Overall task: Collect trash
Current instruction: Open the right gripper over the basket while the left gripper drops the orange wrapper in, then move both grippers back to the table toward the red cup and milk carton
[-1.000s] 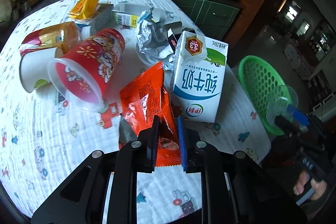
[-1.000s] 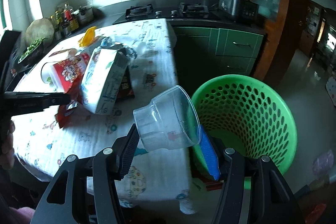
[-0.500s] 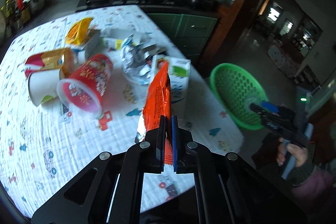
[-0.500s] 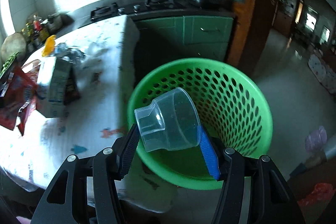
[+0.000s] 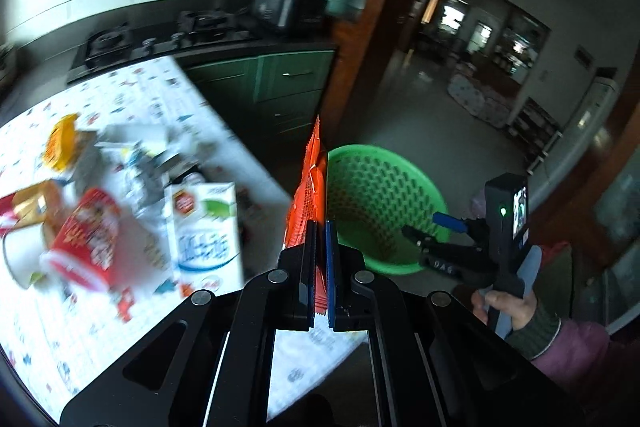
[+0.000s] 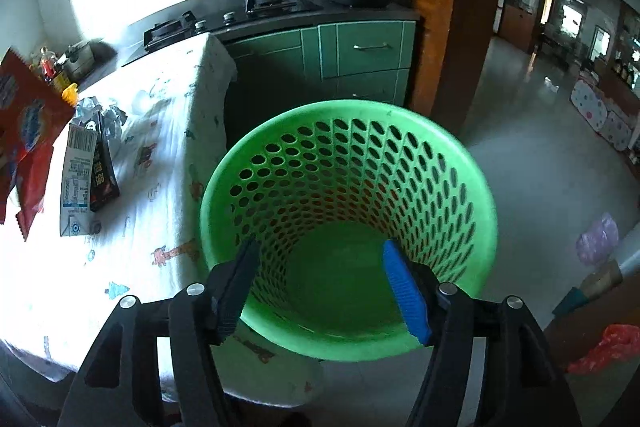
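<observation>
Orange wrapper (image 5: 310, 187) pinched upright in left claw (image 5: 319, 267) past table edge (image 5: 256, 155), right claw (image 6: 324, 287) spread empty over green basket (image 6: 486, 195).

The left wrist camera is looking from above the table (image 5: 120, 311) edge toward the kitchen and doorway. The right one is peering closely down into the green basket (image 6: 452, 155). Both are sharing basket (image 5: 400, 179), table (image 6: 160, 163) and stove.

Milk carton (image 5: 204, 231): red badge and large blue characters, blurred, not readable. Right hand-held gripper (image 5: 430, 234): body lettering "DAG". Carton side panel: barcode, fine print illegible.
</observation>
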`<control>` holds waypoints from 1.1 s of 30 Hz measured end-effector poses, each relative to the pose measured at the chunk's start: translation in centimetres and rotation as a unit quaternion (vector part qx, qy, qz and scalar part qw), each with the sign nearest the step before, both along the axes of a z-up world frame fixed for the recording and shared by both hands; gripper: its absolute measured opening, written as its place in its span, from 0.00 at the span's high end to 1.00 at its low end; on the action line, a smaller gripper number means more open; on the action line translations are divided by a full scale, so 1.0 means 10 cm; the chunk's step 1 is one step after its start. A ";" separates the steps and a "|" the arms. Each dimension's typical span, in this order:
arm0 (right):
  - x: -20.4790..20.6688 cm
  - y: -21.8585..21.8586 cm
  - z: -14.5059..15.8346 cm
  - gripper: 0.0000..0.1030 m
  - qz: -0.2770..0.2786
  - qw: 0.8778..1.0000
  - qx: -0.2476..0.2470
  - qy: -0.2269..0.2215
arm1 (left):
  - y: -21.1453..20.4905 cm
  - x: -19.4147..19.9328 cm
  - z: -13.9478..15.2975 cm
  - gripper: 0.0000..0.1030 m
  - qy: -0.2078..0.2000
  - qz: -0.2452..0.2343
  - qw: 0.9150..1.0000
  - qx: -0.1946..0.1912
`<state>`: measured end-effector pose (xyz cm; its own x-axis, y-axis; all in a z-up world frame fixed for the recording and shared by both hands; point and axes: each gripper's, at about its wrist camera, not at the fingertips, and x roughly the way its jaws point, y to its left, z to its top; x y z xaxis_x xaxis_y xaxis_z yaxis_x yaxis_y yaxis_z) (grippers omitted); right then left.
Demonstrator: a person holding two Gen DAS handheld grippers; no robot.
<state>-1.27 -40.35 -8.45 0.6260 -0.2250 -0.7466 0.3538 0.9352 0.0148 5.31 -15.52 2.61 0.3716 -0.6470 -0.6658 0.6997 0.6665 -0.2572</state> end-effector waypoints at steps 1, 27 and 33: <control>-0.03 0.00 0.01 0.36 -0.002 1.000 -0.002 -0.001 | -0.05 0.01 0.00 0.98 0.001 -0.006 1.000 -0.001; -0.88 -0.09 0.17 0.22 -0.054 0.998 -0.023 -0.020 | -1.88 0.17 -0.63 0.59 0.039 -0.149 0.988 0.031; -0.89 -0.11 0.20 0.21 -0.054 0.998 -0.022 -0.025 | -1.79 0.13 -0.62 0.52 0.035 -0.139 0.989 0.027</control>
<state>-10.17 -41.43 -6.48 0.6328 -0.3251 -0.7028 0.4525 0.8917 -0.0050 6.59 -33.40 -3.57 0.1356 -0.6805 -0.7200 0.8397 0.4647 -0.2810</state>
